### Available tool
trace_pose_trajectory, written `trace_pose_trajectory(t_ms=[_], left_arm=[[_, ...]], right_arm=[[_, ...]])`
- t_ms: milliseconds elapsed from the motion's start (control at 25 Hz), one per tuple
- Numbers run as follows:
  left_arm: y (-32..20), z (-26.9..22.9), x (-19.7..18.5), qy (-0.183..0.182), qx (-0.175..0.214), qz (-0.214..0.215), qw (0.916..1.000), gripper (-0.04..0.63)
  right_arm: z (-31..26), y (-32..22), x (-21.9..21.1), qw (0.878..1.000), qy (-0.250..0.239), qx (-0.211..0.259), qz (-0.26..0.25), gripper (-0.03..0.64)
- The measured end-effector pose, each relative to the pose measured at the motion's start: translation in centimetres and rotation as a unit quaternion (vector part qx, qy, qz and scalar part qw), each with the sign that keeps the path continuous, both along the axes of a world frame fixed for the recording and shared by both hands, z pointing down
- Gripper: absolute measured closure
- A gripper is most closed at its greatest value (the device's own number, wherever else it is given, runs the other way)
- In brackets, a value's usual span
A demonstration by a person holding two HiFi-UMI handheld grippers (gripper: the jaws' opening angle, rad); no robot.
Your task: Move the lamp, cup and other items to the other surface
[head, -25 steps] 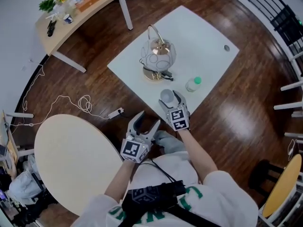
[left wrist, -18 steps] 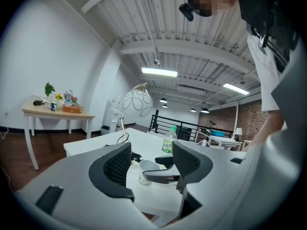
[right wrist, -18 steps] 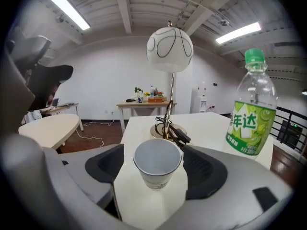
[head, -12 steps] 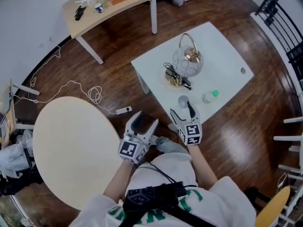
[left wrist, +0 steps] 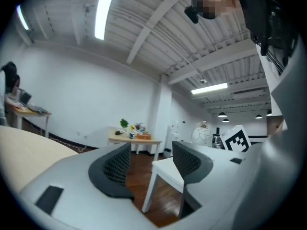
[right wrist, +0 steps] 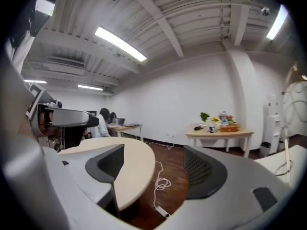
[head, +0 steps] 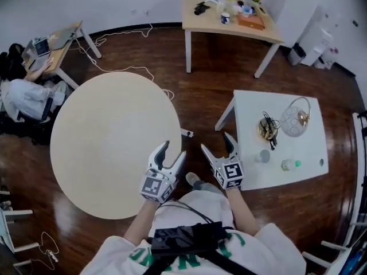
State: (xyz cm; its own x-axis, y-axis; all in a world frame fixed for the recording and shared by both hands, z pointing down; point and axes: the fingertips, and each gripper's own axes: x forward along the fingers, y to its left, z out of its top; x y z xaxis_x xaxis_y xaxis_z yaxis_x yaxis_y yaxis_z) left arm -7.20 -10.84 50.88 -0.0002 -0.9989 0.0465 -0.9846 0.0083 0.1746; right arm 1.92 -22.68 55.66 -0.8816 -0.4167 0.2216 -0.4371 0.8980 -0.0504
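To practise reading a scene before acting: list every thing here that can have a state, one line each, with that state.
left tool, open, nothing between its jaws
right tool, open, jaws just opened wider, nothing between them
lamp, upright on the white table
cup, upright on the white table
bottle, green cap on, on the white table
round table, bare

Left hand-held gripper point(head: 172, 150) open, right one point(head: 218, 144) just opened.
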Motion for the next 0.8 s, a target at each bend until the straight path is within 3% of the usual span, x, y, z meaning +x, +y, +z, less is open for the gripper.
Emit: trace_pose_trajectory(t_ms=[160, 320, 400, 560, 680, 800], left_arm=[[6.6, 0.1, -6.0, -0.022, 0.009, -0.113, 0.9933, 0.333], [13.5, -1.0, -10.3, -0.031, 0.004, -0.218, 0.9755, 0.333], [18.3, -2.6, -12.7, -0.026, 0.001, -0.276, 0.9608, 0.333], [27.7, -4.0, -16.3, -0.005, 0.006, -0.387, 0.9222, 0.333], [33.5, -2.6, -17.2, -0.019, -0.001, -0.443, 0.8961, 0.333], [36.8, -2.1, -17.6, -0.026, 0.003, -0.476, 0.8789, 0.333]], right_arm=[[-1.3, 5.4, -9.1, 0.994, -0.026, 0.000, -0.110, 0.202], [-2.5, 12.2, -17.2, 0.972, -0.031, 0.021, -0.232, 0.207], [-3.2, 16.8, -21.1, 0.957, -0.040, 0.022, -0.287, 0.209], [-5.0, 26.2, -26.5, 0.923, -0.072, 0.013, -0.379, 0.210], [-6.3, 30.9, -28.1, 0.907, -0.078, 0.006, -0.415, 0.210], [-5.8, 33.6, -28.8, 0.891, -0.082, -0.005, -0.446, 0.210]])
